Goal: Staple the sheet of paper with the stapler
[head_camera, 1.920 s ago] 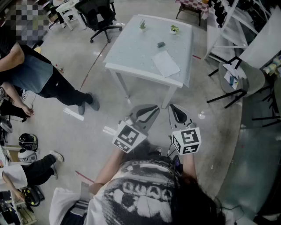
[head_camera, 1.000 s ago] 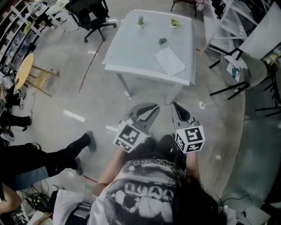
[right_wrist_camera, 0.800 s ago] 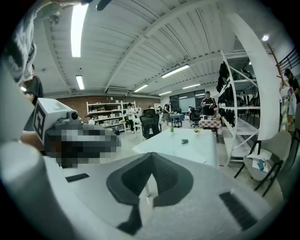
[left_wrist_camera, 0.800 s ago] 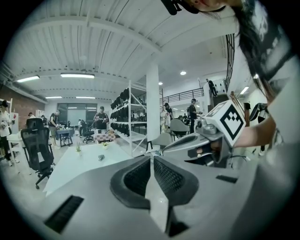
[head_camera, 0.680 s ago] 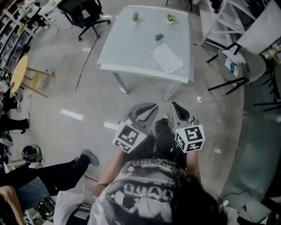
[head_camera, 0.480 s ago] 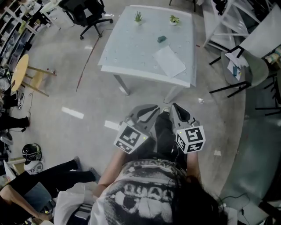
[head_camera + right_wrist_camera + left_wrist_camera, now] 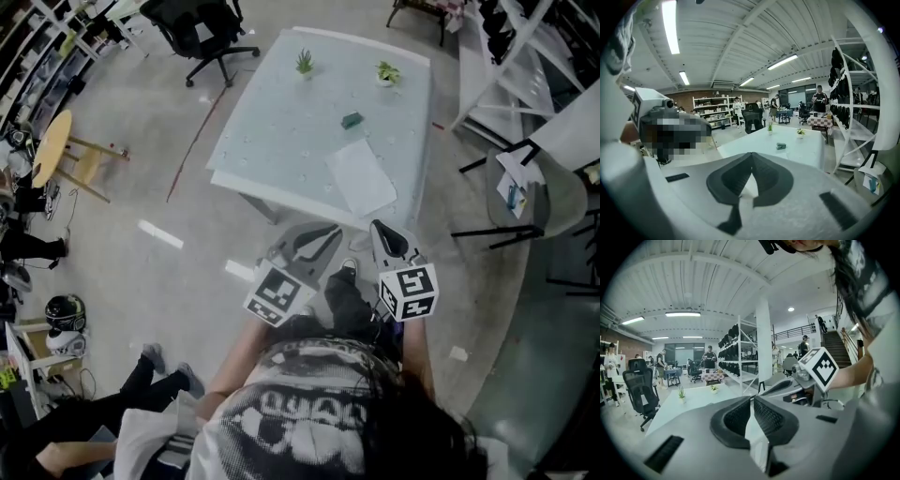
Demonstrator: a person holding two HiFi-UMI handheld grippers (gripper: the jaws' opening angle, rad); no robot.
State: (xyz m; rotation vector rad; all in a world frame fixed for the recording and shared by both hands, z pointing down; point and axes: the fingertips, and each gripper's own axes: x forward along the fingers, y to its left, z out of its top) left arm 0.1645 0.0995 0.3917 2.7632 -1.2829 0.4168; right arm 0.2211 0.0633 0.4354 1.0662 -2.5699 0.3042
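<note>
A white sheet of paper (image 7: pixel 361 178) lies near the front right of the pale table (image 7: pixel 281 131). The small dark stapler (image 7: pixel 352 119) sits beyond it, also seen in the right gripper view as the stapler (image 7: pixel 781 146). Both grippers are held side by side in the air just short of the table's near edge, pointing at it. My left gripper (image 7: pixel 332 229) (image 7: pixel 752 398) is shut with nothing in it. My right gripper (image 7: pixel 376 225) (image 7: pixel 751 153) is also shut and empty. Neither touches the paper or the stapler.
Two small potted plants (image 7: pixel 304 62) (image 7: pixel 386 73) stand at the table's far edge. A black office chair (image 7: pixel 202 23) is behind the table, a wooden stool (image 7: pixel 58 145) to the left, a folding chair (image 7: pixel 548 192) and white shelving (image 7: pixel 506 37) to the right. People sit at lower left.
Both grippers have been carried forward together toward the table, whose near edge now lies just ahead of their tips. The jaws stayed shut. The person at lower left shifted.
</note>
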